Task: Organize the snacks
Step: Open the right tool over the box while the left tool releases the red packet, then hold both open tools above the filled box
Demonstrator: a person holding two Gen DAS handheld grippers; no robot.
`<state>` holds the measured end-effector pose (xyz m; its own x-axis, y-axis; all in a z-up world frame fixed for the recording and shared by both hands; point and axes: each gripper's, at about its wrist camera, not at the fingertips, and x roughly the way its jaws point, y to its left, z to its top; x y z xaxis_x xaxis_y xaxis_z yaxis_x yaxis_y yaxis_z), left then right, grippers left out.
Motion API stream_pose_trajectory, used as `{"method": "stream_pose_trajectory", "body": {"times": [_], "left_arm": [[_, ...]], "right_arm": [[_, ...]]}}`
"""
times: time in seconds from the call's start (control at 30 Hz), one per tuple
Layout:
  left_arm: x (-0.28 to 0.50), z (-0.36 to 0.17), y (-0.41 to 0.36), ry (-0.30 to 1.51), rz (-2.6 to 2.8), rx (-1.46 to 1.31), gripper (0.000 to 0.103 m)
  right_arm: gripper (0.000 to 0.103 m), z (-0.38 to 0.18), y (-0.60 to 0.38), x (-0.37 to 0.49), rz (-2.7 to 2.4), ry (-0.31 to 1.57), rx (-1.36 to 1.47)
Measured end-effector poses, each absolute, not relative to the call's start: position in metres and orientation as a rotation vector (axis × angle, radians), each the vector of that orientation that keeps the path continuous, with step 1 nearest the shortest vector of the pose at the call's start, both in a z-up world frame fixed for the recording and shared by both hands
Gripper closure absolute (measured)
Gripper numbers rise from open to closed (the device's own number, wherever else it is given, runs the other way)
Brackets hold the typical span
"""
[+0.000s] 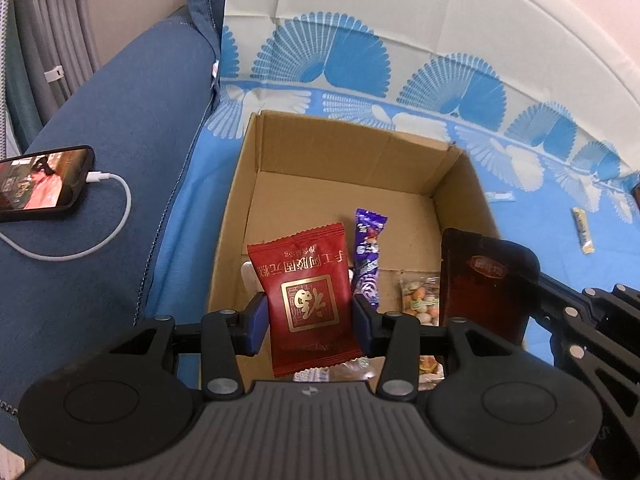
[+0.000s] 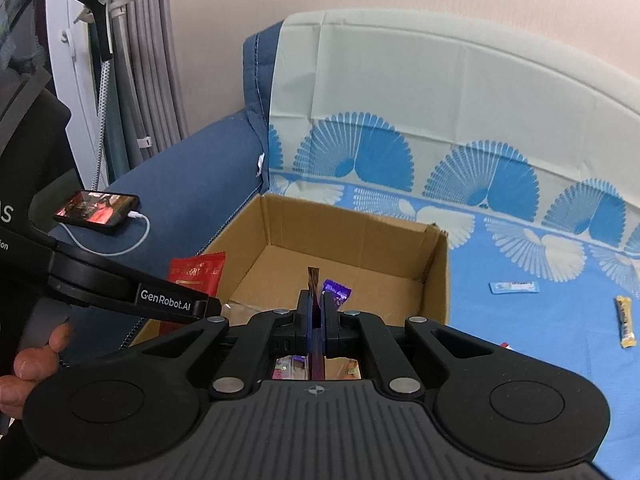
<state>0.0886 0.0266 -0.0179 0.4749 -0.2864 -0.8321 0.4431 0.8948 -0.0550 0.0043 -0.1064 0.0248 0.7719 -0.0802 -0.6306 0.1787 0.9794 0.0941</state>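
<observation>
My left gripper (image 1: 310, 316) is shut on a red snack packet (image 1: 308, 272) and holds it upright over the near end of an open cardboard box (image 1: 352, 152). My right gripper (image 2: 316, 312) is shut on a thin dark brown packet (image 2: 313, 280), seen edge-on in the right wrist view and flat (image 1: 480, 280) in the left wrist view, over the box's right side. On the box floor lie a purple packet (image 1: 370, 256) and a clear bag of coloured sweets (image 1: 420, 304). The red packet (image 2: 196, 276) shows at the box's left edge in the right wrist view.
The box (image 2: 352, 224) stands on a blue fan-patterned cloth (image 2: 520, 340). A small blue-and-white packet (image 2: 514, 287) and a yellow packet (image 2: 625, 322) lie on the cloth to its right. A phone (image 1: 40, 182) on a white cable rests on the blue sofa arm. A hand (image 2: 32, 360) grips the left tool.
</observation>
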Motion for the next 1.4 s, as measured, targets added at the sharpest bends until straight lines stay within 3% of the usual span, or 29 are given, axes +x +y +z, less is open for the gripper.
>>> {"method": "stream_pose_trajectory", "body": {"times": [0.13,0.17,0.2,0.23,0.27,0.3,0.37,0.43,0.57,0.8,1.4], "left_arm": [[0.098,-0.030,0.022,0.997,-0.435,0.199,0.053],[0.100,-0.032,0.022,1.001,-0.439,0.203,0.043],[0.101,-0.032,0.021,1.008,-0.442,0.208,0.020],[0.101,-0.032,0.022,1.009,-0.421,0.211,0.008],[0.099,-0.030,0.023,0.997,-0.396,0.209,0.001],[0.095,-0.027,0.025,0.972,-0.383,0.204,0.000],[0.091,-0.025,0.027,0.969,-0.384,0.223,0.000],[0.085,-0.025,0.031,0.988,-0.375,0.232,0.000],[0.061,-0.019,0.047,1.000,-0.373,0.224,0.000],[0.007,-0.005,0.082,0.974,-0.336,0.223,0.000],[-0.075,0.026,0.108,0.854,-0.351,0.212,0.000]], "right_arm": [[0.099,0.005,-0.115,0.019,-0.126,0.711,0.192],[0.098,0.000,-0.118,0.023,-0.116,0.725,0.207],[0.097,-0.004,-0.120,0.026,-0.117,0.737,0.219],[0.095,-0.006,-0.123,0.027,-0.140,0.743,0.225],[0.083,-0.006,-0.125,0.026,-0.164,0.743,0.225],[0.060,-0.005,-0.126,0.024,-0.175,0.737,0.225],[0.033,0.000,-0.128,0.015,-0.194,0.715,0.225],[0.028,0.006,-0.126,0.004,-0.183,0.712,0.222],[0.009,0.010,-0.115,-0.019,-0.202,0.759,0.230],[0.005,0.013,-0.080,-0.064,-0.181,0.814,0.240],[0.000,0.049,-0.036,-0.143,-0.238,0.683,0.166]]}}
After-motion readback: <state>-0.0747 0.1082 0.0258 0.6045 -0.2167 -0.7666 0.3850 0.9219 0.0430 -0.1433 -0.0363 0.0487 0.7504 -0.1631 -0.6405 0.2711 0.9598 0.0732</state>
